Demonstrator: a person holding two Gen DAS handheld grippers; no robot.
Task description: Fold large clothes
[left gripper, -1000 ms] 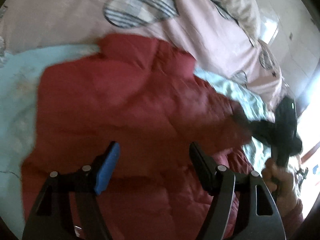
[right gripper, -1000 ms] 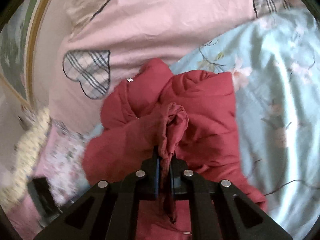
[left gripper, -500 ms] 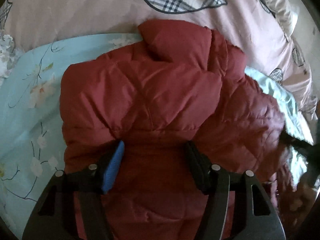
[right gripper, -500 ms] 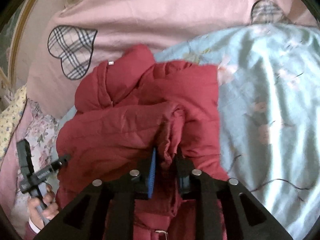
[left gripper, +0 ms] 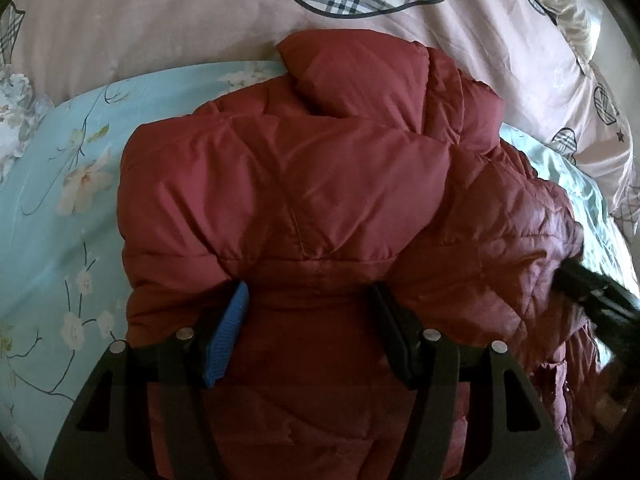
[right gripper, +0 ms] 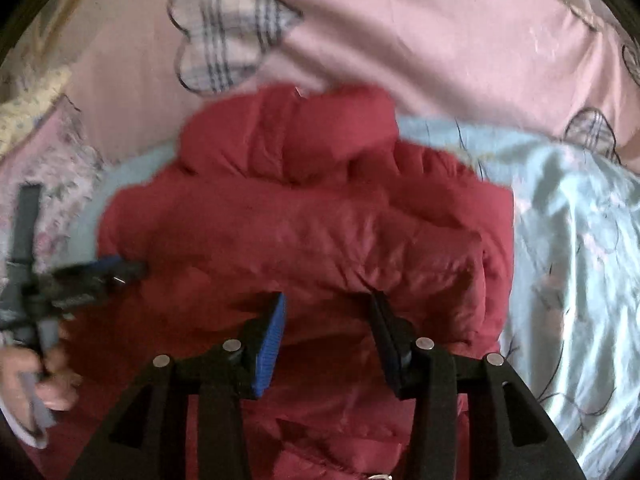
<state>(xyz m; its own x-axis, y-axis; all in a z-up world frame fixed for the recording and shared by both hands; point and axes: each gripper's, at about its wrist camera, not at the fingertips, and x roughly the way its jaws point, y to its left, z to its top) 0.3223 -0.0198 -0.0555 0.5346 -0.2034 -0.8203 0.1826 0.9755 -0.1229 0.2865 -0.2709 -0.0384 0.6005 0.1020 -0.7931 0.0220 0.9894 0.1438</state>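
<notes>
A red padded jacket (left gripper: pixel 304 216) lies bunched on a pale blue floral sheet (left gripper: pixel 52 208) beside a pink quilt (left gripper: pixel 160 16). The left gripper (left gripper: pixel 308 320) and right gripper (right gripper: pixel 328 320) hang just above it, jaws spread wide, holding nothing.

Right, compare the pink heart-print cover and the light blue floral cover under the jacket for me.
The pink cover is pale pink with plaid hearts; the blue cover is light blue with blossoms on thin branches. The pink one lies beyond the red jacket's collar; the blue one spreads on both sides of the jacket. Both are soft bedding.
</notes>
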